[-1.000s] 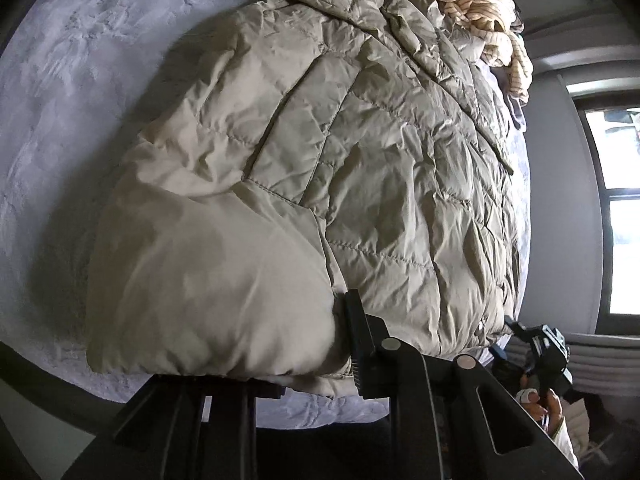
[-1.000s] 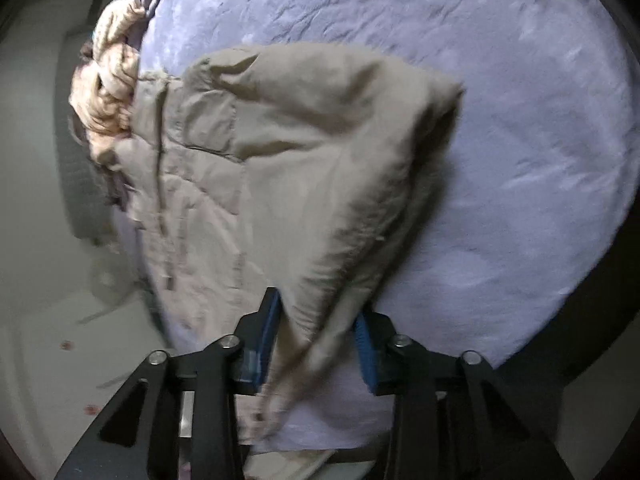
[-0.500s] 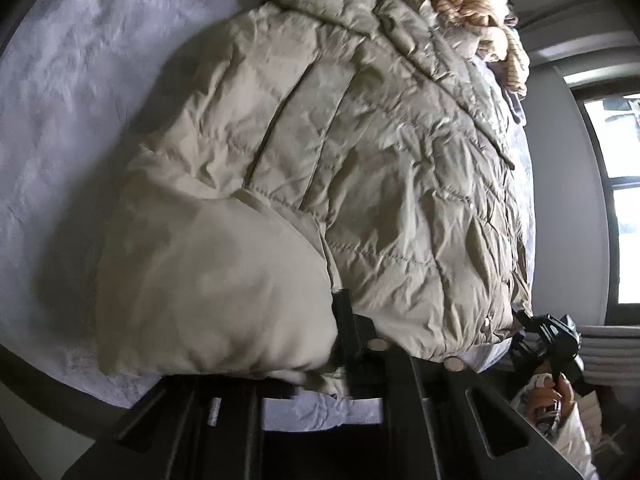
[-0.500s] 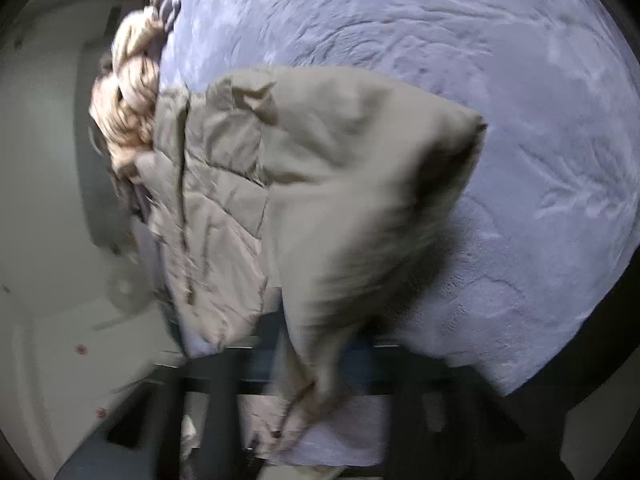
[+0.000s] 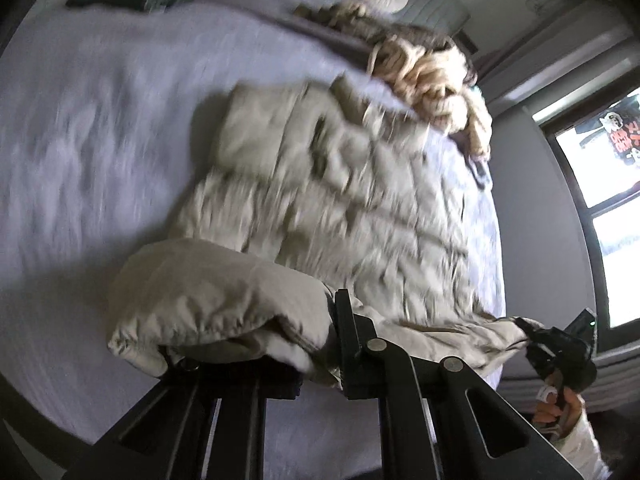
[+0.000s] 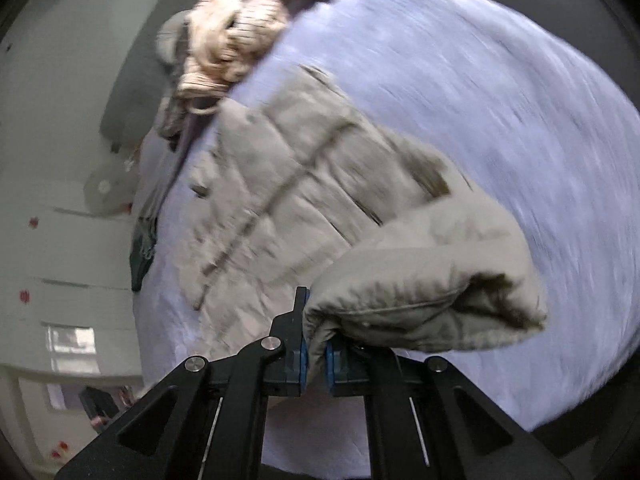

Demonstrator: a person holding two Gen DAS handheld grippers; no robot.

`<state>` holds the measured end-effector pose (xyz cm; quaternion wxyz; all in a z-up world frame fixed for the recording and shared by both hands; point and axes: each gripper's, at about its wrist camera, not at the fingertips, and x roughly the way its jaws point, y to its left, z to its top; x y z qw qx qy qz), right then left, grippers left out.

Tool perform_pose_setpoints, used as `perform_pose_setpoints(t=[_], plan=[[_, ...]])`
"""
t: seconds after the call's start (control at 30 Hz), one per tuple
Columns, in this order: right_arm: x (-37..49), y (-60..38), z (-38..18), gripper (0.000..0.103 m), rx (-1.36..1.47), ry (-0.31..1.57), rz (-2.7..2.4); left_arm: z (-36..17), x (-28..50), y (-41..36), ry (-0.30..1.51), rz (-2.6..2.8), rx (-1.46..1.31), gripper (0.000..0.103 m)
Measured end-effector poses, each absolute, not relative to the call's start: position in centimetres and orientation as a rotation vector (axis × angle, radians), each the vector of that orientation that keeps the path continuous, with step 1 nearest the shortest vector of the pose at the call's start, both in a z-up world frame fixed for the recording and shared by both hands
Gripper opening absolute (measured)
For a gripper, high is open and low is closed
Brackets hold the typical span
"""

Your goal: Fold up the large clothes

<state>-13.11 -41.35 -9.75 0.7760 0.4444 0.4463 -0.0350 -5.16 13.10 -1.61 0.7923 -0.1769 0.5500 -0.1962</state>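
Nearest the lens, the right gripper [image 6: 314, 354] is clamped on the hem corner of a beige quilted puffer jacket [image 6: 288, 200]; its jaws have just been closing, and the fabric sits pinched between the blue pads. The left gripper [image 5: 256, 344] is likewise closed on the jacket's other bottom corner, the padded hem bunching over its fingers [image 5: 348, 328]. From the left wrist view, the right gripper [image 5: 560, 344] shows at the far corner with the hem stretched between the two. Both corners hang raised off the lavender bedspread [image 5: 100, 120] while the upper body lies flat. This looks like the bottom-to-top fold; the next move probably calls for carrying both corners evenly toward the collar. Beyond lies a heap of cream knitwear [image 5: 432, 80]. No containers show.
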Motion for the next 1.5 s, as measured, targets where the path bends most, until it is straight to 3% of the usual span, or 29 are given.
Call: perform_pose_setpoints(t=[0.23, 0.47, 0.7, 0.93, 1.07, 1.37, 1.4, 1.43, 1.47, 1.5], plan=[[-3.9, -42.8, -3.1, 0.006, 0.789, 0.936, 0.050, 3.2, 2.8, 10.1, 1.067, -0.339, -0.366, 0.015], [7.6, -44.1, -0.7, 0.006, 0.664, 0.975, 0.104, 2.2, 12.2, 7.4, 1.036, -0.261, -0.301, 0.015], [17.0, -44.7, -6.4, 0.006, 0.677, 1.044, 0.038, -6.0, 20.3, 5.1, 1.132, -0.222, -0.196, 0.015], [21.3, -45.6, -14.4, 0.006, 0.738, 1.071, -0.022, -13.6, 24.5, 3.4, 1.187, -0.207, -0.158, 0.015], [22.7, -45.8, -17.6, 0.006, 0.775, 1.059, -0.017, -15.4, 25.4, 2.7, 1.166, -0.208, -0.143, 0.015], [24.4, -46.1, -18.7, 0.007, 0.796, 1.056, 0.008, -15.2, 26.2, 2.5, 1.146, -0.197, -0.127, 0.015], [24.3, -46.2, -18.2, 0.009, 0.804, 1.061, 0.011, -14.3, 25.8, 2.5, 1.128, -0.196, -0.100, 0.018], [24.2, -46.3, -17.8, 0.010, 0.807, 1.067, 0.016, -13.7, 25.4, 2.5, 1.111, -0.198, -0.085, 0.029], [24.1, -46.3, -17.3, 0.014, 0.807, 1.069, 0.023, -13.0, 24.9, 2.6, 1.088, -0.198, -0.070, 0.058], [23.9, -46.4, -16.8, 0.021, 0.805, 1.068, 0.032, -12.3, 24.3, 2.8, 1.063, -0.184, -0.052, 0.077]])
